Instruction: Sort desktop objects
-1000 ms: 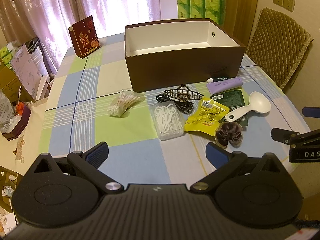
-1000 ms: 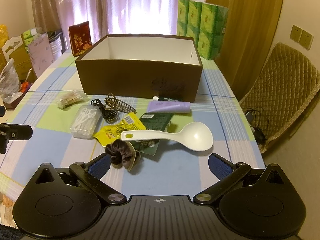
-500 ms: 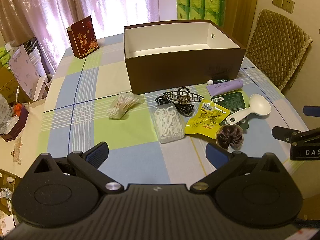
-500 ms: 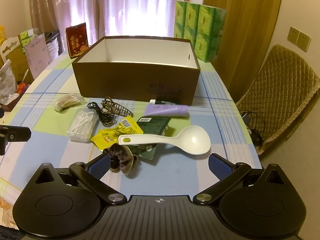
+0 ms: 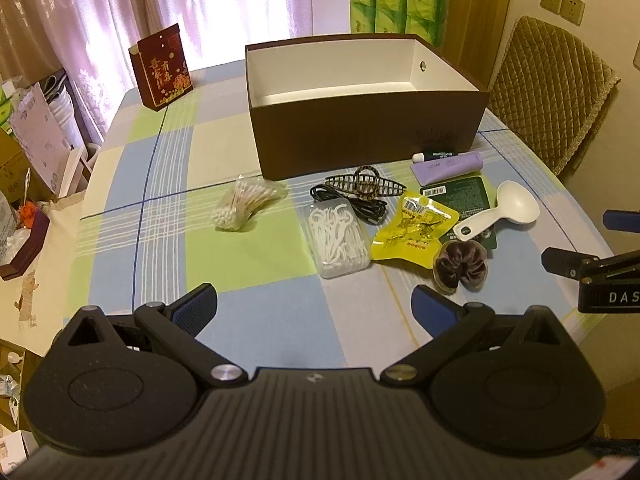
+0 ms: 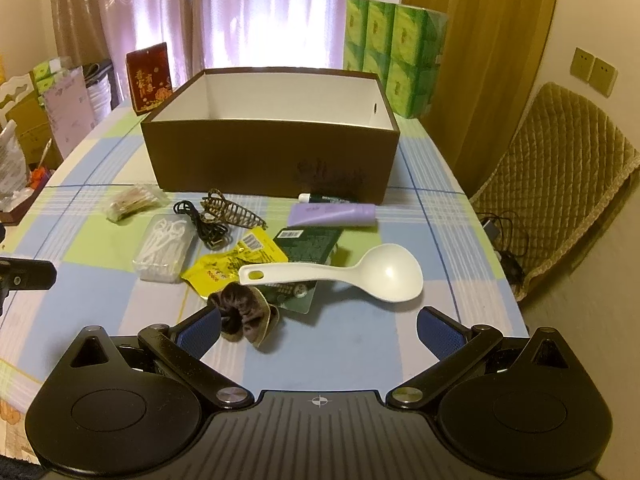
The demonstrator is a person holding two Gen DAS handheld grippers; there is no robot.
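A brown box (image 5: 368,136) (image 6: 272,160) with a white inside stands open and empty on the checked tablecloth. In front of it lie a bag of cotton swabs (image 5: 244,204), a clear case of floss picks (image 5: 338,240) (image 6: 164,246), a black cable (image 5: 352,204), a hair claw (image 5: 366,184) (image 6: 232,212), a yellow snack packet (image 5: 412,232) (image 6: 236,264), a white spoon (image 5: 500,212) (image 6: 352,272), a purple tube (image 5: 448,166) (image 6: 332,214), a dark green packet (image 6: 308,240) and a brown scrunchie (image 5: 460,266) (image 6: 244,312). My left gripper (image 5: 314,308) hangs open above bare cloth. My right gripper (image 6: 318,330) is open, its left finger beside the scrunchie.
A red gift box (image 5: 162,68) stands at the table's far left. Green tissue packs (image 6: 394,56) are stacked behind the brown box. A quilted chair (image 6: 548,184) sits at the right of the table. Clutter and boxes (image 5: 32,148) crowd the floor at the left.
Both grippers have pulled back and risen a little, so the objects sit slightly farther away in each view. Nothing on the table has moved.
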